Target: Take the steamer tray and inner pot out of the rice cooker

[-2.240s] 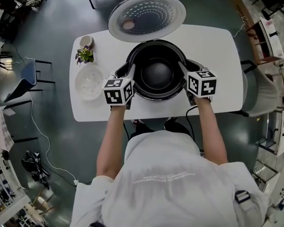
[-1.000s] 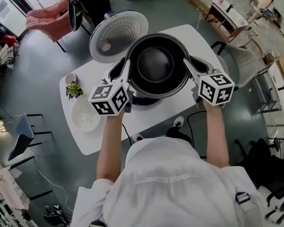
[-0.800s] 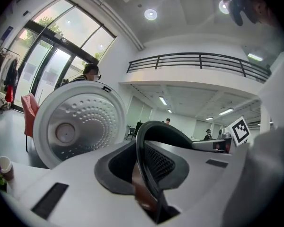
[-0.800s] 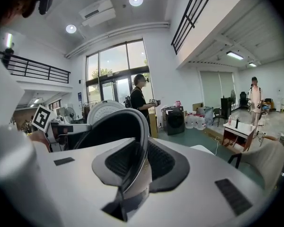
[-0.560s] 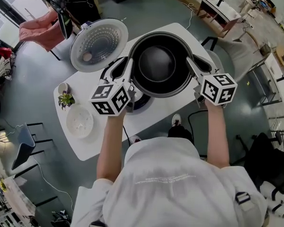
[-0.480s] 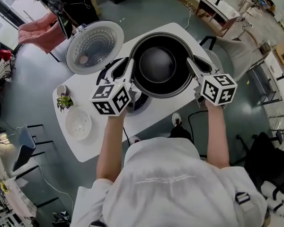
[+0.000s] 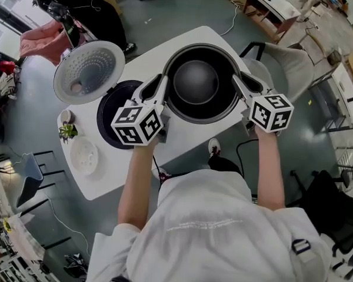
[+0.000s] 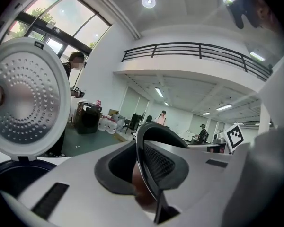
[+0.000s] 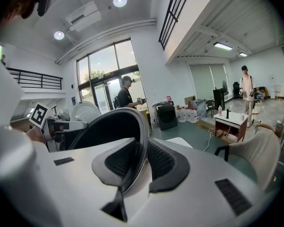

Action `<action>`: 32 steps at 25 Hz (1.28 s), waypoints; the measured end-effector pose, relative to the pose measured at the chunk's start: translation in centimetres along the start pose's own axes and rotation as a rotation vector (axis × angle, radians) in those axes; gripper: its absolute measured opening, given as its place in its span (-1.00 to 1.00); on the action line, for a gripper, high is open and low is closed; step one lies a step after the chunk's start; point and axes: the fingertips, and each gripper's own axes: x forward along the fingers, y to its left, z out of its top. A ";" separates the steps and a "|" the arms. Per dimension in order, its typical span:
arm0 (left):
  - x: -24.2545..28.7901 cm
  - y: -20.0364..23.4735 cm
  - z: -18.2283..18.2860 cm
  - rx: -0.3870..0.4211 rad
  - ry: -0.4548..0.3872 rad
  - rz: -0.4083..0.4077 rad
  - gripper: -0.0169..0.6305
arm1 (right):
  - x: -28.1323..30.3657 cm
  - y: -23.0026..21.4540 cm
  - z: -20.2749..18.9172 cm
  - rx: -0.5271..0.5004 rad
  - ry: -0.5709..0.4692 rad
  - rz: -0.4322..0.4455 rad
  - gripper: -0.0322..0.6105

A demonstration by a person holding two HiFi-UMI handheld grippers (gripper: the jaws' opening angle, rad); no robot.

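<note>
Above the white table point(image 7: 182, 148), right of the emptied rice cooker point(image 7: 115, 107), the inner pot point(image 7: 203, 84) has just swung clear, rim pinched between left gripper point(image 7: 162, 87) and right gripper point(image 7: 238, 86), with the steamer tray point(image 7: 84, 155) already out, so seemingly only the set-down remains.

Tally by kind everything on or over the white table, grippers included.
Grippers: 2, left gripper and right gripper
Inner pot: 1
Rice cooker: 1
Steamer tray: 1
Potted plant: 1
Small cup: 1
Total: 7
</note>
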 end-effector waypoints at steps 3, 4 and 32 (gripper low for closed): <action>2.3 -0.6 -1.3 -0.025 0.018 0.023 -0.77 | 0.7 -2.8 -0.6 -0.008 0.032 0.030 -0.59; 3.3 -0.9 -1.8 -0.032 0.021 0.029 -0.77 | 1.0 -3.8 -0.7 -0.011 0.040 0.039 -0.59; 17.1 5.9 -16.0 -0.166 0.277 0.214 -0.66 | 14.1 -16.2 -11.3 0.013 0.387 0.155 -0.62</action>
